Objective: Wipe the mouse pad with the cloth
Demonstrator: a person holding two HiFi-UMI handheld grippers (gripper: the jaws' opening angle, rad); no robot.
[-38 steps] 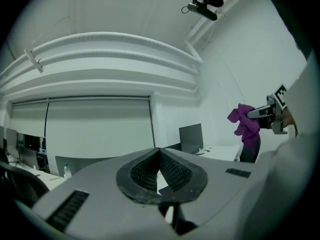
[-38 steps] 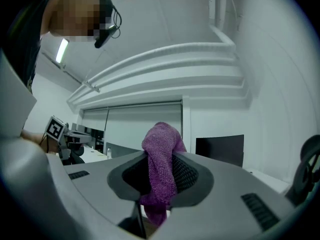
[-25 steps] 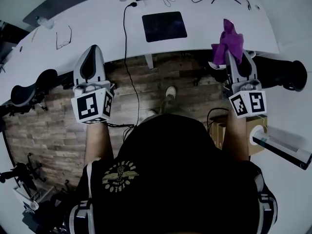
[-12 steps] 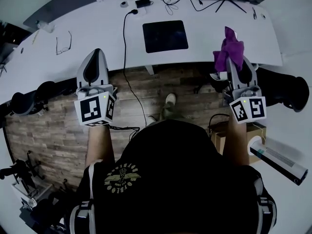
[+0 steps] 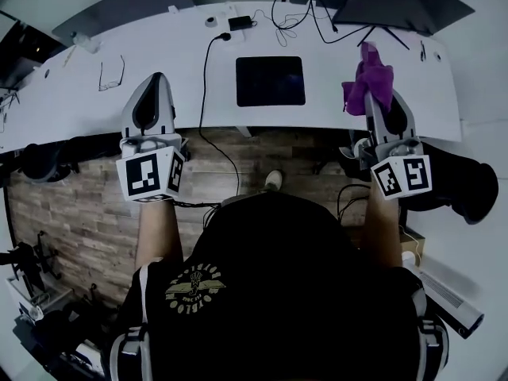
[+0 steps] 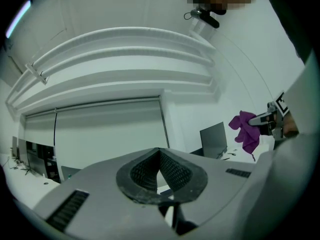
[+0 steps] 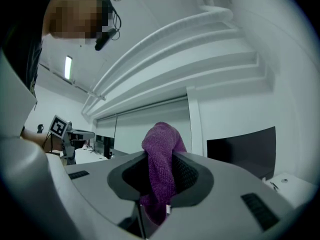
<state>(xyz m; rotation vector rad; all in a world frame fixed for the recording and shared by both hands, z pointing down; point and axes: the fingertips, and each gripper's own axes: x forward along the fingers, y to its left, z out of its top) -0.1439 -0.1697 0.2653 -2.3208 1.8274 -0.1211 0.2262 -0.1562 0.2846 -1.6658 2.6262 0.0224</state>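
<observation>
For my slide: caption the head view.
Right gripper holds purple cloth over the desk, right of black mouse pad; left gripper empty.

The cloth (image 7: 160,136) was a purple, coarse-knit fabric with a nubbly, matt weave. The mouse pad (image 5: 271,81) looked dark and matt, and the table (image 5: 182,70) smooth, white and faintly sheened. The floor (image 5: 79,205) showed grainy wood planks. The shells of the left gripper (image 6: 160,156) and right gripper (image 7: 159,159) were smooth matt grey plastic, with black ribbed pads (image 6: 142,175) lining the jaws.
</observation>
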